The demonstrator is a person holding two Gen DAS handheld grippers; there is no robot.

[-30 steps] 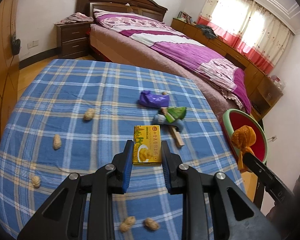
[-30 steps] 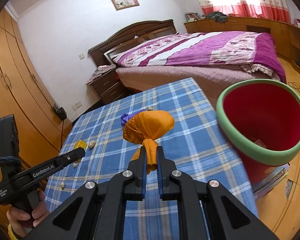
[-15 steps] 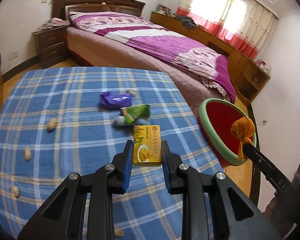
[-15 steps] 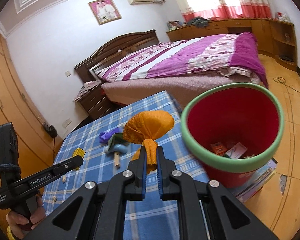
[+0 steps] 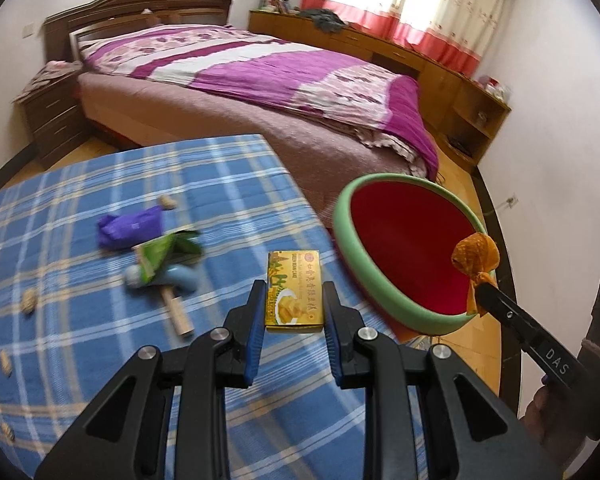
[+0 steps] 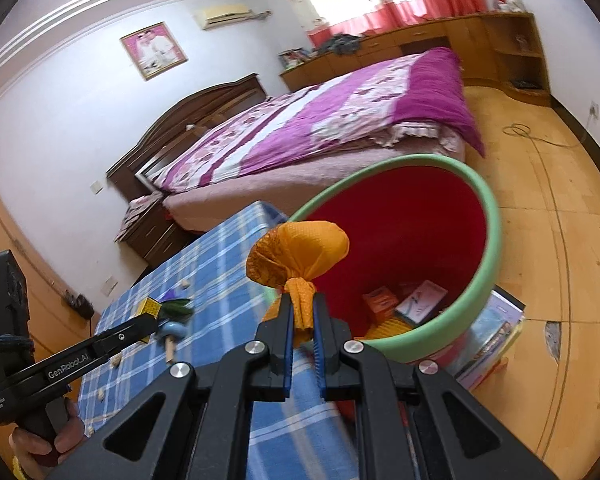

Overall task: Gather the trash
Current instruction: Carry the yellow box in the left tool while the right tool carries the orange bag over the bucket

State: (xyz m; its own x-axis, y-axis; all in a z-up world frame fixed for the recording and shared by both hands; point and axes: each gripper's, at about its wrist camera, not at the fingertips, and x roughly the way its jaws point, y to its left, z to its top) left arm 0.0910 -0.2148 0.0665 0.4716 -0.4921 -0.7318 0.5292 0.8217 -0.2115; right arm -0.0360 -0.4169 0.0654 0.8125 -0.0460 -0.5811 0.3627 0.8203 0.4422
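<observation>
Left gripper clamping one flat yellow cardboard box above the checked cloth table; right gripper pinching one knotted orange mesh bag over the round red bin, green-rimmed

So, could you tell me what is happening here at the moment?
A person is clearing trash off a blue plaid table. The right gripper grips an orange mesh bag by its knot, at the red bin's rim. The left gripper holds a yellow snack box above the table. Wrappers and peanuts remain there.
</observation>
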